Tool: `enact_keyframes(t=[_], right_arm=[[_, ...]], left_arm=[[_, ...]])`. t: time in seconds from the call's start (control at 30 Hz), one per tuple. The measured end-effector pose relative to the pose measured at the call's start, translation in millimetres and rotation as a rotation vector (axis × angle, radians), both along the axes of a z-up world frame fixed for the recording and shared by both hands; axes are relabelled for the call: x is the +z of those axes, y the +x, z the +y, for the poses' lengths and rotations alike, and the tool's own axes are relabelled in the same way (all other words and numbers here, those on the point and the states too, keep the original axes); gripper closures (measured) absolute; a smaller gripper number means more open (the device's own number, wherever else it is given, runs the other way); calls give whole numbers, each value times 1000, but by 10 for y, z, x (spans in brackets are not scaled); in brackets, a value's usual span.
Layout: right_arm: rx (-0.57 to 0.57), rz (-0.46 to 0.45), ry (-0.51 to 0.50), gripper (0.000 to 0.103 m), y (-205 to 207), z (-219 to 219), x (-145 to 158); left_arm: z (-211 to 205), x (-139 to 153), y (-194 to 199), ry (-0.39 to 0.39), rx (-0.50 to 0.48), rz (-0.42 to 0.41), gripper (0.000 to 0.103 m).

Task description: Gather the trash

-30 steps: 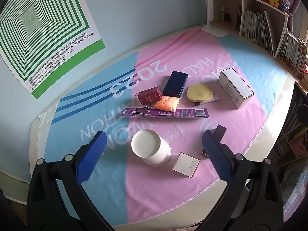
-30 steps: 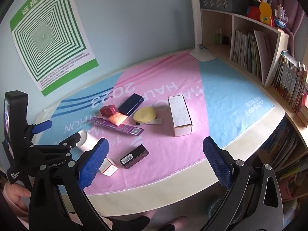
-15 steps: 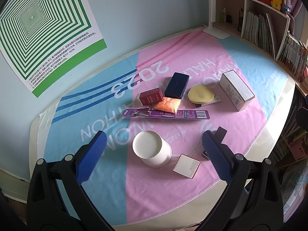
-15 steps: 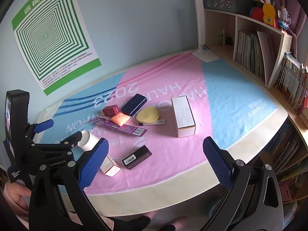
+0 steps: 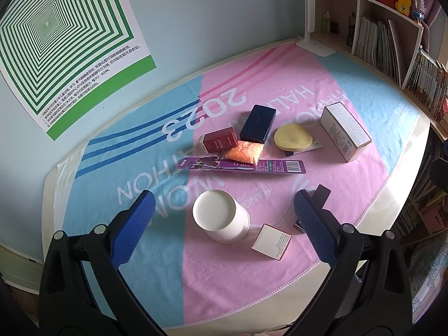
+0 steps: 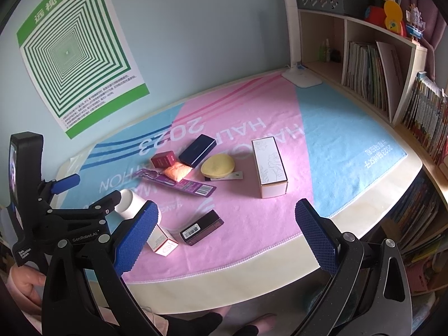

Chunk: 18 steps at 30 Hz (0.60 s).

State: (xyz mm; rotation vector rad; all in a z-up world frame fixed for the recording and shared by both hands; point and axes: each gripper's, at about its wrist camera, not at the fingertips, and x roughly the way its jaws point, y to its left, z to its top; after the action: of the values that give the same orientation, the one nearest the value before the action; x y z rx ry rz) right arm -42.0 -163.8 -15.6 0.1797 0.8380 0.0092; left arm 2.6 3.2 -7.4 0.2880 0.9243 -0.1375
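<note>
Nothing is collected yet: cup [image 5: 221, 215], boxes and wrappers lie on the worktop [image 5: 280, 252]; both hand-held grippers, left [image 5: 222, 214] and right [image 6: 228, 224], gape wide, empty.

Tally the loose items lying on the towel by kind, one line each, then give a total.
Boxes: 5 (long white box, red box, navy box, small white box, dark box)
Paper cups: 1 (paper cup)
Orange packets: 1 (orange packet)
Purple blister packs: 1 (purple pack)
Yellow round pads: 1 (yellow pad)
Total: 9
</note>
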Motion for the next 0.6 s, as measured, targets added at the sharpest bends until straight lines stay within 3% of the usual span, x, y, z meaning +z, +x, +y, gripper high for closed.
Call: enact_keyframes(t=[0.6], right_arm=[[13,9,10,6,15,21,-37]], left_arm=[[32,-15,52,-6,3,8,6]])
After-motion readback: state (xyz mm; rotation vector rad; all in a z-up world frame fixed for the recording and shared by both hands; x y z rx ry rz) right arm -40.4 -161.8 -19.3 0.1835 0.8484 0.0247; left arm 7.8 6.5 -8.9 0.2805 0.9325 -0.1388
